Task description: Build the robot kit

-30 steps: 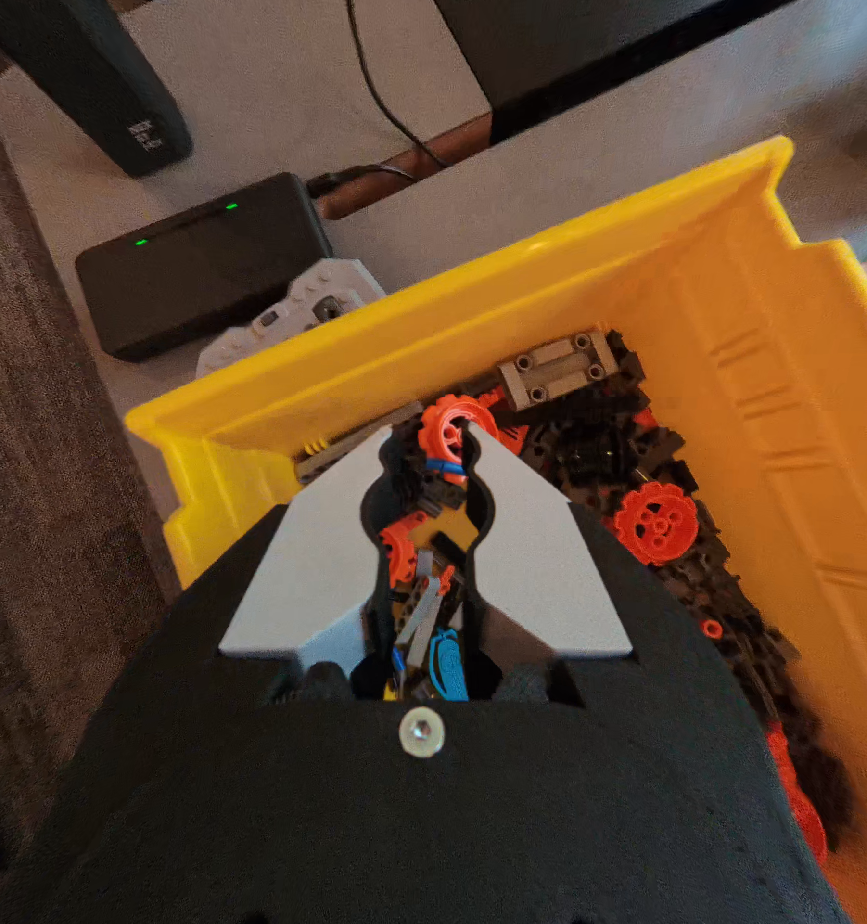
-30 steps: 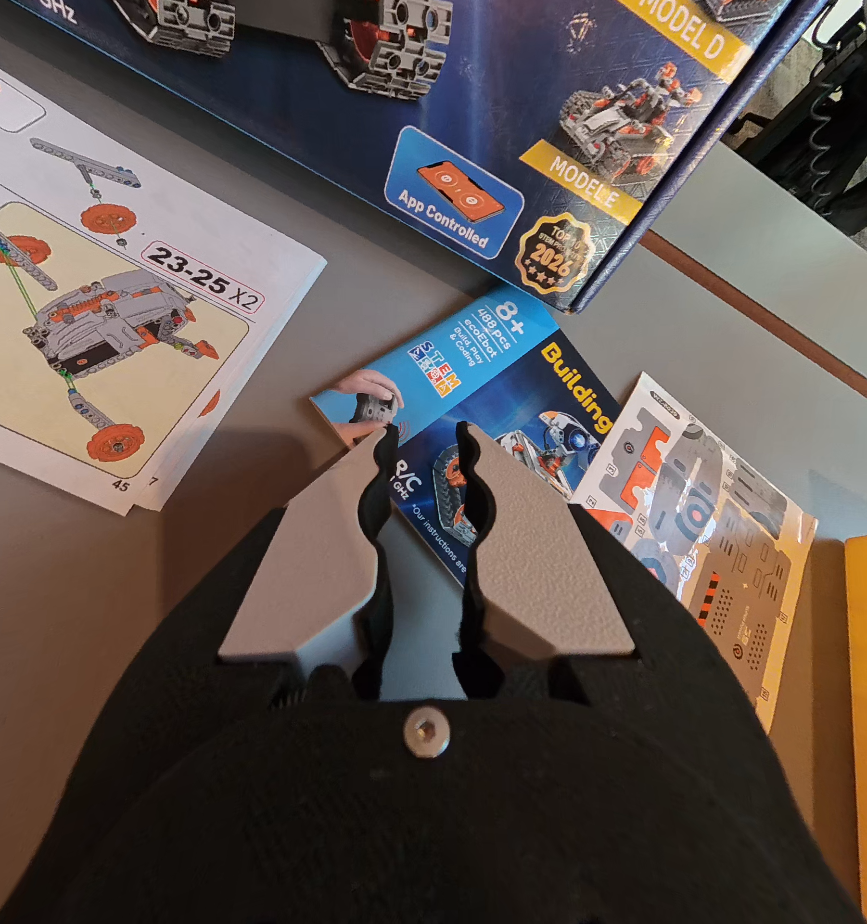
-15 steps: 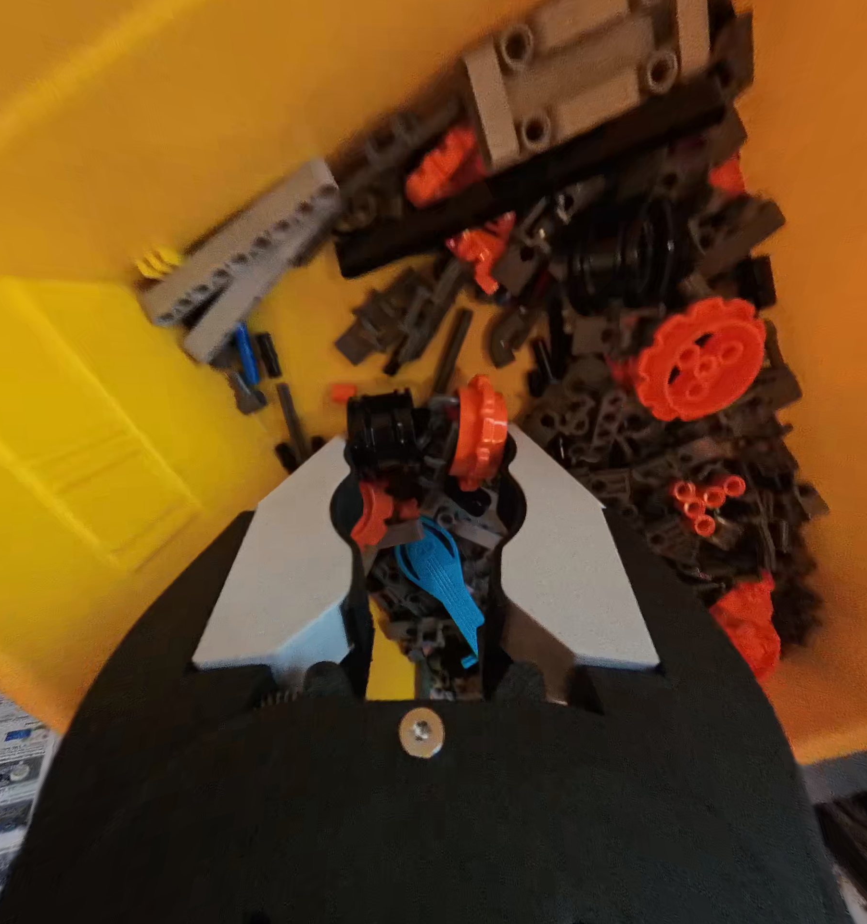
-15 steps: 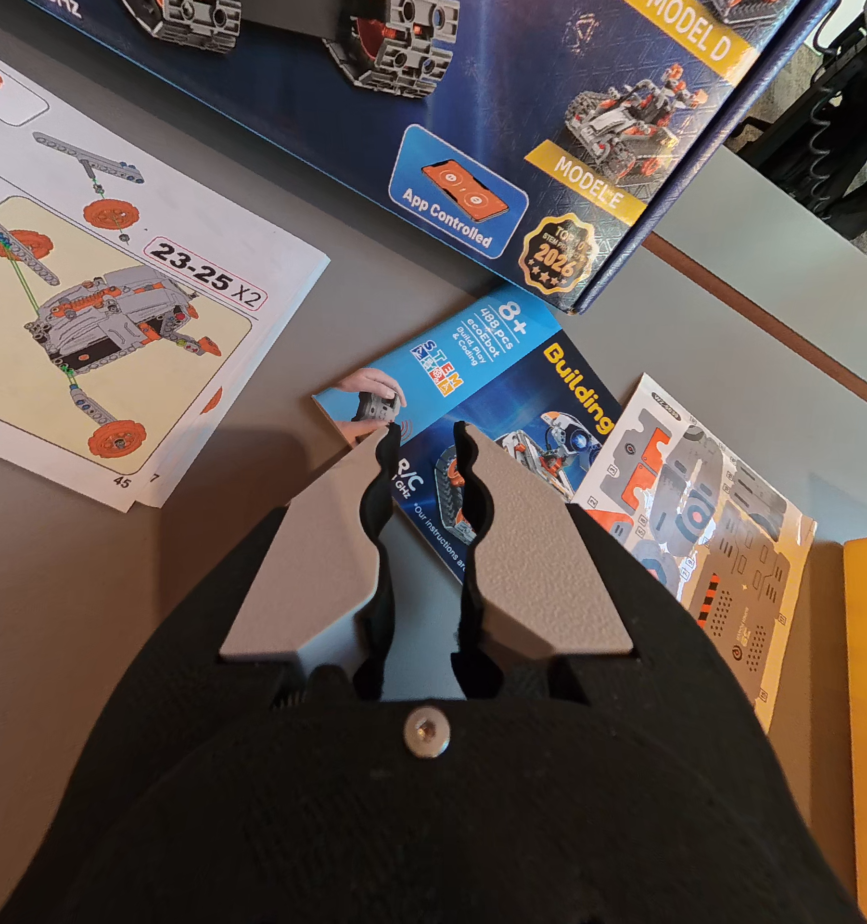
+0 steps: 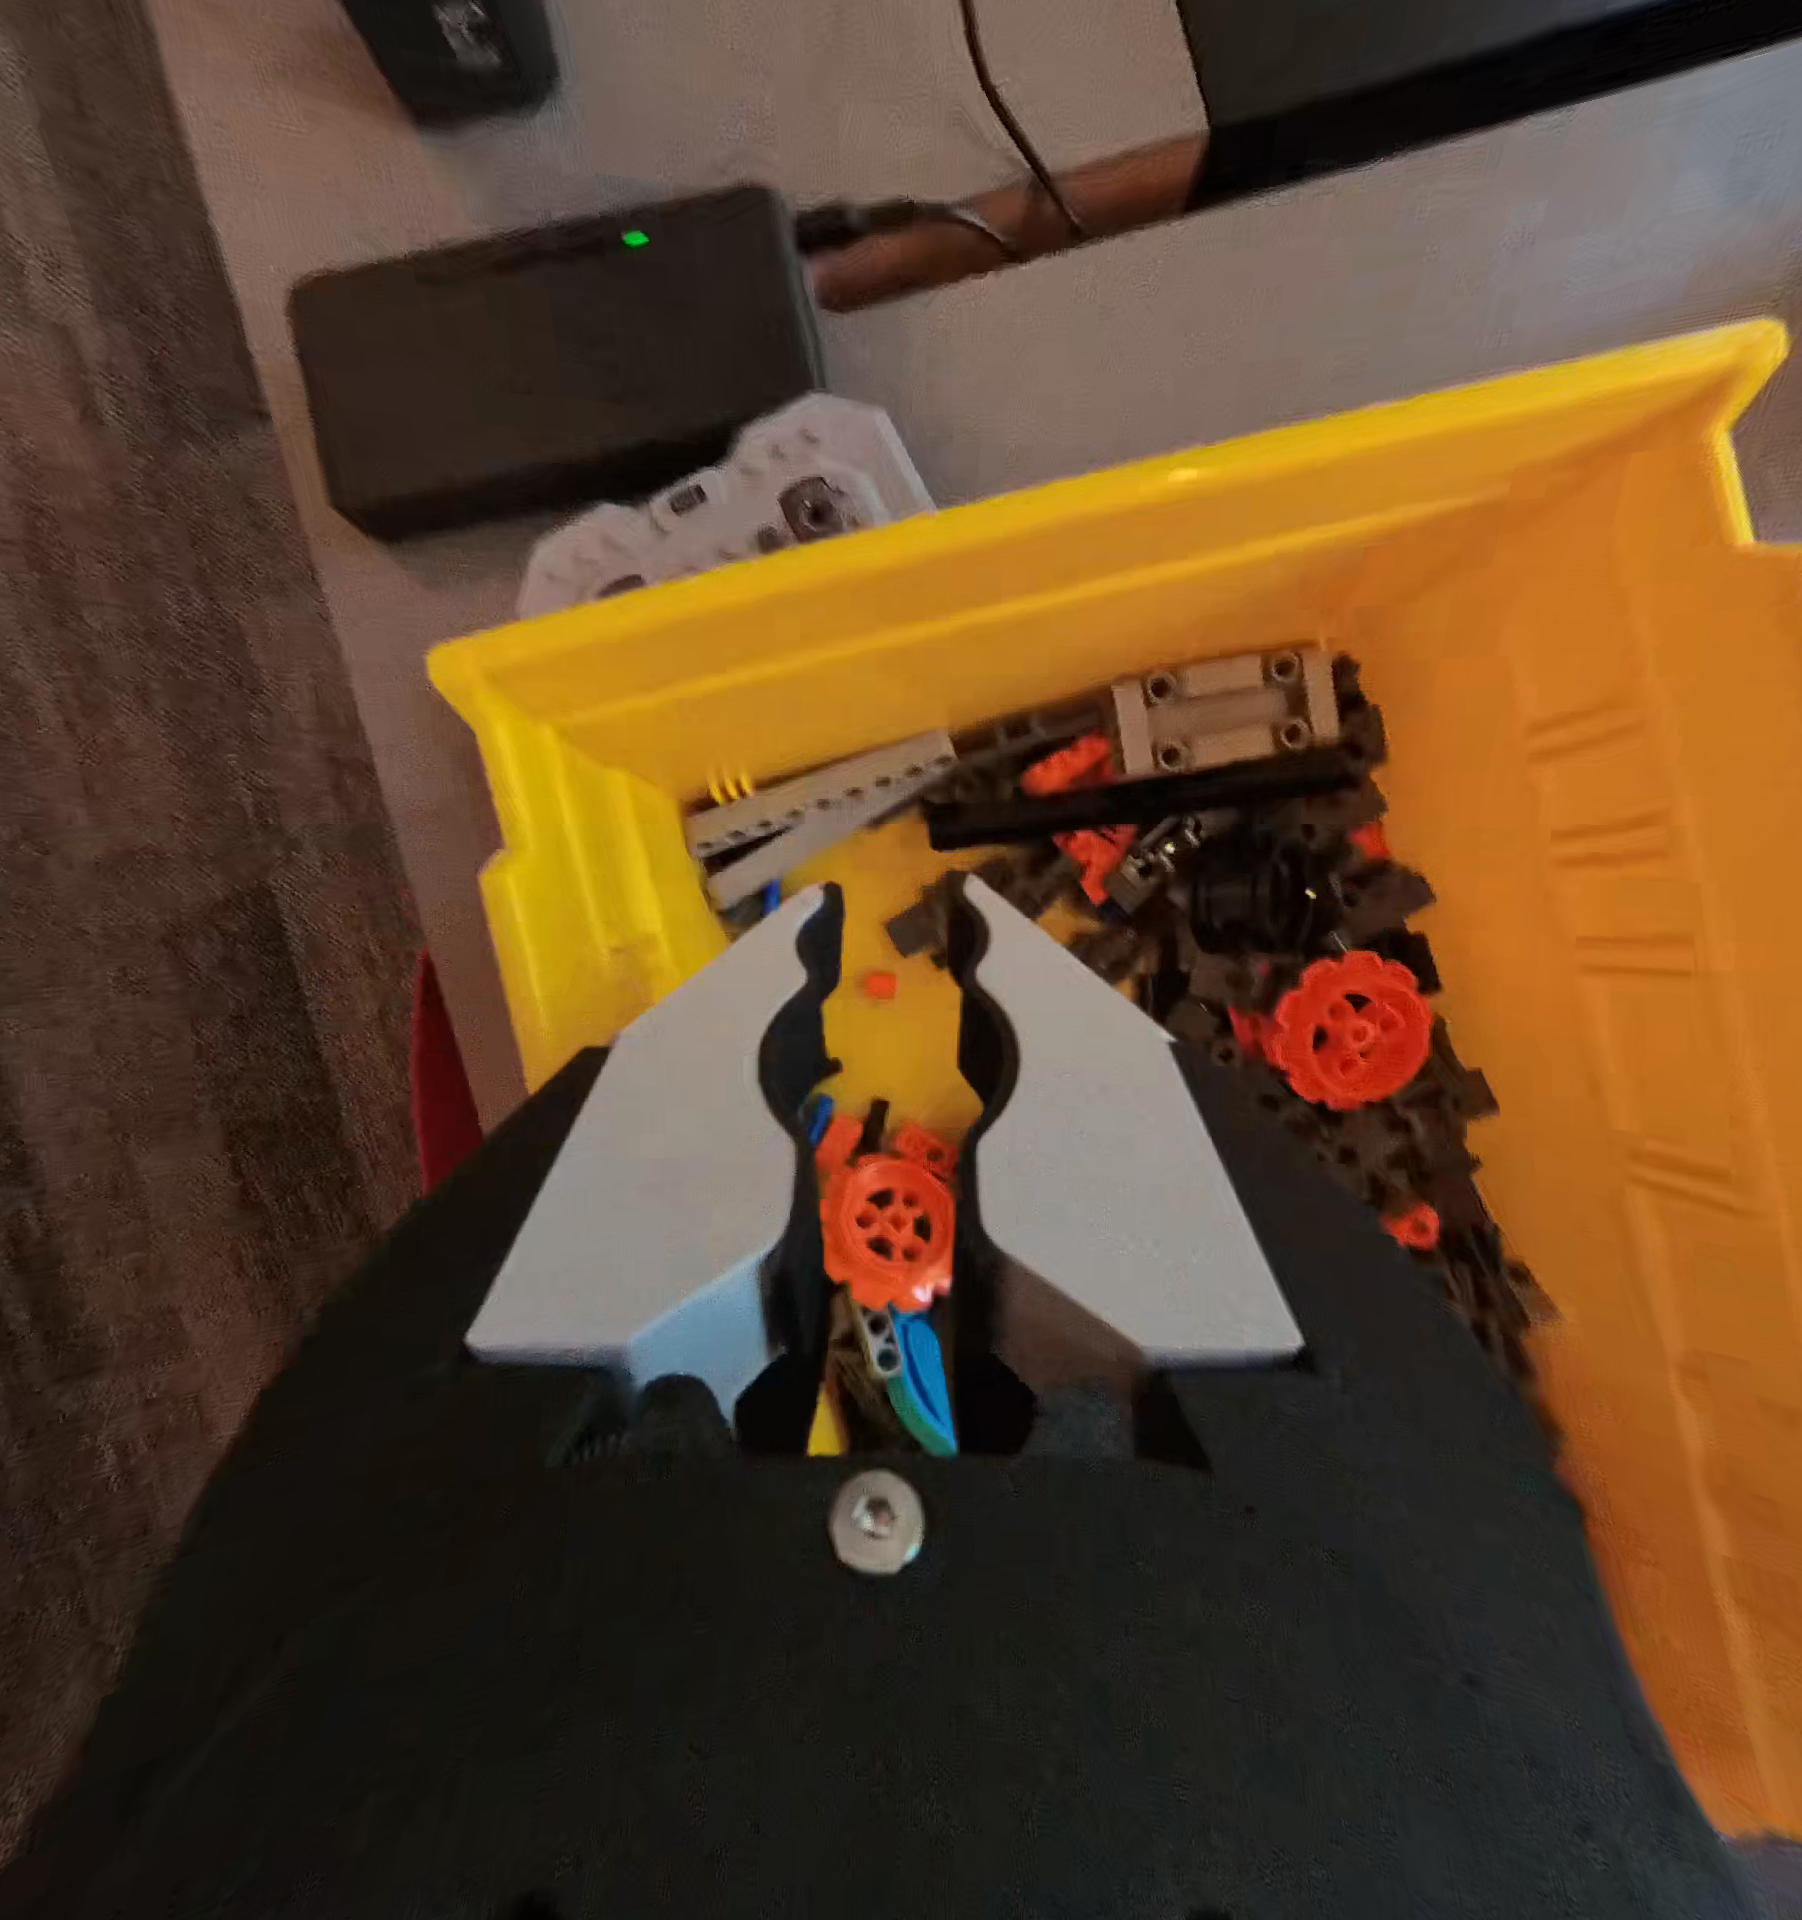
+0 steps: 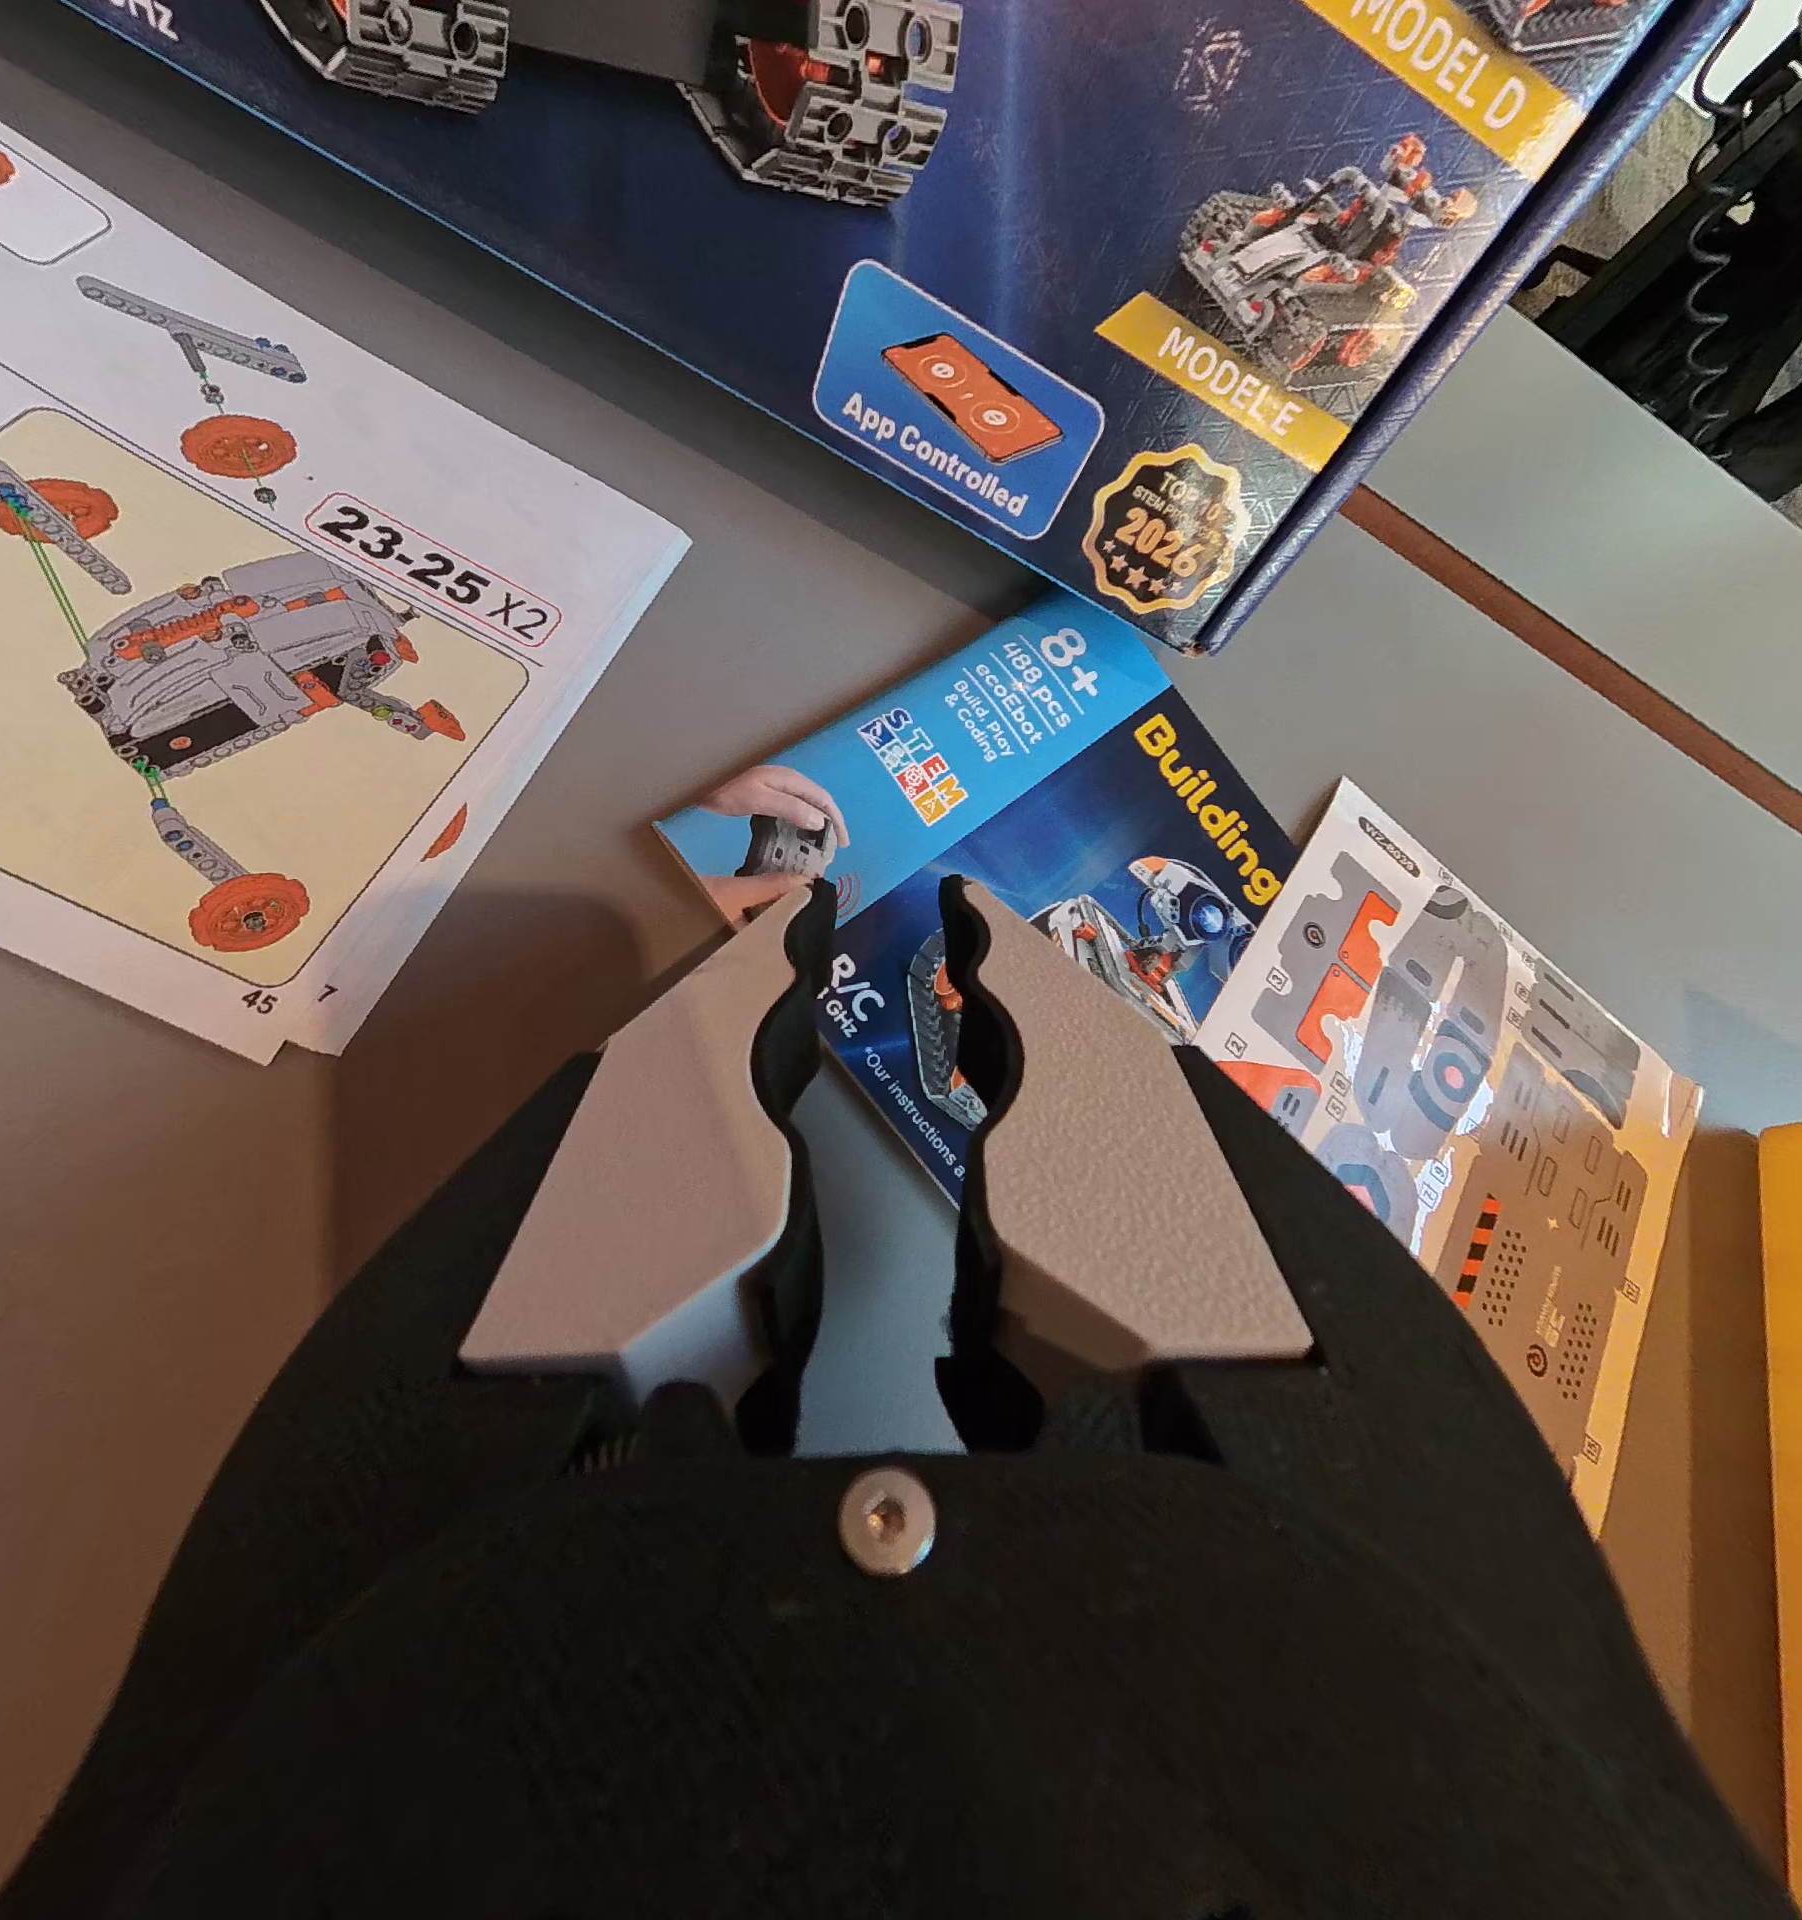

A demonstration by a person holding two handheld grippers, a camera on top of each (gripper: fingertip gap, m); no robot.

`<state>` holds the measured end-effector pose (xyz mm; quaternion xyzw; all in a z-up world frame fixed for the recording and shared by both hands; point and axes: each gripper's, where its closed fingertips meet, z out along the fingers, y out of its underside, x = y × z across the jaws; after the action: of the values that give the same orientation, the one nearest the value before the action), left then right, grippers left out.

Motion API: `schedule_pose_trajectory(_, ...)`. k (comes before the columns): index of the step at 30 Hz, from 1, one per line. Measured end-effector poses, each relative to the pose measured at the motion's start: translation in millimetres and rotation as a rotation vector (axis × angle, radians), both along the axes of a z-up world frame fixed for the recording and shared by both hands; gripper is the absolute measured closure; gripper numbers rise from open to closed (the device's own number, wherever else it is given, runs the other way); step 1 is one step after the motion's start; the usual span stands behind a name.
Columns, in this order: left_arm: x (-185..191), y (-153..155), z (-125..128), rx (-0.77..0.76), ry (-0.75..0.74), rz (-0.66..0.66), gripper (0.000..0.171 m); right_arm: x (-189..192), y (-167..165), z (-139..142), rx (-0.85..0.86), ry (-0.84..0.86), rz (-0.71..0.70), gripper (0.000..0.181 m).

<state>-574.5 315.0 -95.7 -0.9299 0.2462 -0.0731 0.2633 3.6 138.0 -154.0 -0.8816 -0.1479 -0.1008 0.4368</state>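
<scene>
Orange wheel [image 5: 886, 1231] seen deep between left gripper [image 5: 892, 902] fingers, near their base, whether gripped or lying below unclear, tips apart over yellow bin [image 5: 980, 613] of parts; right gripper [image 6: 881, 899] fingers slightly apart, empty, above blue booklet [image 6: 1022, 748] on tabletop [image 6: 149, 1195].

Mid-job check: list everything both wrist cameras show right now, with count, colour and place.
Bin: one, yellow, under left gripper.
Building pieces: many, black, grey and orange, in bin.
Orange wheels: two clear, in bin; one sits between the left jaws.
Controller: one, white, behind bin.
Black box: one, green light, behind controller.
Toy box: one, blue, far side of table.
Instruction sheets: white, left.
Booklet: one, blue, under right gripper.
Sticker sheet: one, right.
Left gripper: open.
Right gripper: open, empty.
</scene>
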Motion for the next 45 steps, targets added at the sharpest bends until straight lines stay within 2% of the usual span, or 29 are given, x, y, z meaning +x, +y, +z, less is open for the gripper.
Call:
schedule_pose_trajectory(3,-11.8,15.9,-13.3,0.057,0.132,0.065,0.164,-0.1,-0.1,0.0,0.000,-0.005,0.001,0.162)
schedule_pose_trajectory(6,-17.9,21.6,-29.3,0.048,0.202,0.076,0.155,-0.4,-0.1,-0.1,0.000,-0.008,0.003,0.162)
schedule_pose_trajectory(9,0.9,21.6,-30.9,0.064,0.160,-0.008,0.140,-0.4,-0.1,-0.1,-0.001,-0.006,0.003,0.163)
schedule_pose_trajectory(13,14.2,17.0,-45.0,0.051,0.208,-0.126,0.123,-0.4,-0.1,-0.1,0.000,-0.002,0.003,0.163)
schedule_pose_trajectory(15,24.1,13.3,-50.2,0.030,0.171,-0.159,0.124,-0.5,-0.1,0.0,-0.001,-0.003,0.003,0.163)
schedule_pose_trajectory(22,25.4,14.5,-35.4,0.015,0.022,-0.087,0.122,-1.0,-0.3,-0.3,0.000,-0.003,0.005,0.164)
schedule_pose_trajectory(24,30.2,17.1,-17.5,0.052,-0.073,-0.066,0.125,-0.8,-0.4,-0.4,0.000,-0.002,0.006,0.164)
schedule_pose_trajectory(26,29.7,20.4,5.2,0.124,-0.132,-0.044,0.135,-0.8,-0.4,-0.3,0.000,-0.002,0.006,0.164)
schedule_pose_trajectory(27,24.4,20.9,12.7,0.155,-0.115,-0.032,0.142,-0.9,-0.3,-0.4,0.000,-0.002,0.006,0.164)
schedule_pose_trajectory(29,8.8,20.8,18.0,0.191,-0.011,-0.016,0.145,-0.9,-0.3,-0.4,0.000,0.001,0.005,0.164)
schedule_pose_trajectory(31,0.0,20.4,18.2,0.210,0.068,-0.019,0.147,-1.0,-0.2,-0.4,0.000,0.004,0.004,0.164)
schedule_pose_trajectory(35,9.9,15.9,10.9,0.159,0.032,-0.045,0.143,-1.0,-0.2,-0.4,0.001,0.002,0.003,0.164)
schedule_pose_trajectory(37,20.4,8.8,3.4,0.114,0.038,-0.110,0.144,-1.0,-0.2,-0.4,0.001,0.003,0.003,0.164)
schedule_pose_trajectory(41,38.7,0.6,-9.7,0.127,0.169,-0.247,0.139,-0.9,-0.1,-0.5,0.002,0.011,0.003,0.164)
schedule_pose_trajectory(43,52.6,-3.8,-16.2,0.108,0.155,-0.288,0.134,-1.0,0.1,-0.6,0.002,0.014,0.003,0.163)
schedule_pose_trajectory(45,70.5,-12.4,-21.8,0.052,0.067,-0.327,0.124,-0.9,0.0,-0.7,0.003,0.014,0.004,0.163)
